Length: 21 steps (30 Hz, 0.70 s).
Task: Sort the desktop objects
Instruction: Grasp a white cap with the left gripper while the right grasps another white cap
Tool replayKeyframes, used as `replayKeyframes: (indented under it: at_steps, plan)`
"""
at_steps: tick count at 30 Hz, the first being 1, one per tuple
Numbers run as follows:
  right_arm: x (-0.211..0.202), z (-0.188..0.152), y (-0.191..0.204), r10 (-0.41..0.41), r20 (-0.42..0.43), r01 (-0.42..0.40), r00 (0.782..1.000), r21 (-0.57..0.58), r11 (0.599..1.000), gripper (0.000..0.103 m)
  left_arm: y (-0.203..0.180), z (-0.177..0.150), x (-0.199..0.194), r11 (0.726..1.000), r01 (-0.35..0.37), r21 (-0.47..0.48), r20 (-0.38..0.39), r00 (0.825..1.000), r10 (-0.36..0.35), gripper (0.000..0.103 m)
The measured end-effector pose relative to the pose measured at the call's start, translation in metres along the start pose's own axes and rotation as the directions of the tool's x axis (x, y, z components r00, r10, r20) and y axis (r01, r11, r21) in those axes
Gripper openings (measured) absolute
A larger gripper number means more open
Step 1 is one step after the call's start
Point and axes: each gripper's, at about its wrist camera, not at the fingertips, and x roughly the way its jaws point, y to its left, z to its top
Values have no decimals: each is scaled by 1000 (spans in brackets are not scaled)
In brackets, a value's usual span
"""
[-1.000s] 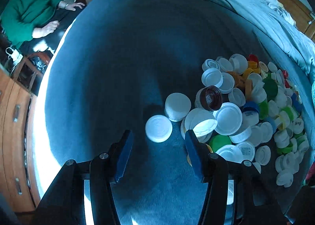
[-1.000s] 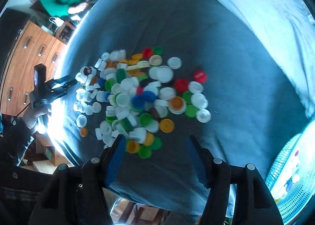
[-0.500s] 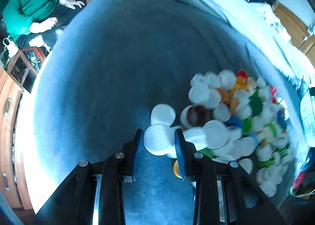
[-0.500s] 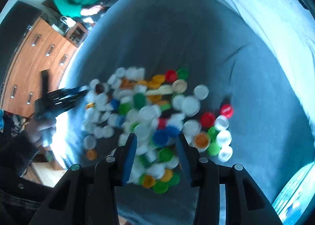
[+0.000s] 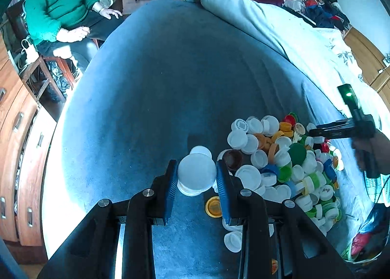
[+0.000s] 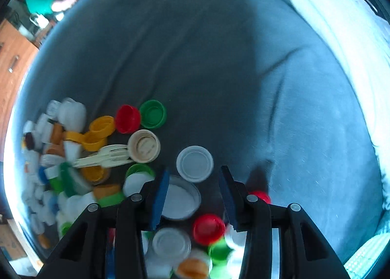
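A heap of plastic bottle caps [image 5: 280,164], white, green, orange, red and blue, lies on a blue bedcover [image 5: 170,84]. My left gripper [image 5: 196,174] is shut on a white ribbed cap [image 5: 197,169], which it holds a little above the cover at the heap's left edge. My right gripper [image 6: 194,170] points down over the heap's far side [image 6: 97,157], with its jaws apart. A white cap [image 6: 195,164] lies on the cover just ahead of the fingertips, untouched by the pads. A larger white lid [image 6: 180,198] and a red cap [image 6: 208,227] lie under the jaws. The left wrist view shows the right gripper [image 5: 341,130] in a hand.
A person in a green sweater [image 5: 58,8] sits past the bed's far left corner. Wooden drawers [image 5: 14,157] line the left side. A pale quilt [image 5: 280,27] is bunched along the far right. A mesh basket [image 6: 365,254] stands at the right. A white plastic fork [image 6: 104,157] lies among the caps.
My left gripper closed on the white cap and lifted it off the cover. My right gripper dropped close over the heap and its jaws narrowed.
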Motion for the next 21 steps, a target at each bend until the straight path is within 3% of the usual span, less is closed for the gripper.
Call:
replayKeyframes:
  at_steps: [2,3,6,11,21]
  plan:
    - [6,3,1,-10,-9,10,1000,-4,1000,41,-3,0,-3,1000,-3,-6,-3,1000,3,26]
    - [5,5,1,-7,-4,7,1000,-5,1000,34,-5,0,-6,1000,-4,-7,-2,1000,4,26]
    - [-12,9,1,29,25,-29,999,7,1000,34,-12,1,-17,1000,-12,-17,8,1000,12,26]
    - [-81,12,18,118,123,-113,985,-49,992,34,-34,19,-41,1000,-21,-17,43,999,22,26]
    - [-223,-15,69,298,234,-254,926,-202,946,34,-92,74,-92,998,-49,-44,72,996,53,26]
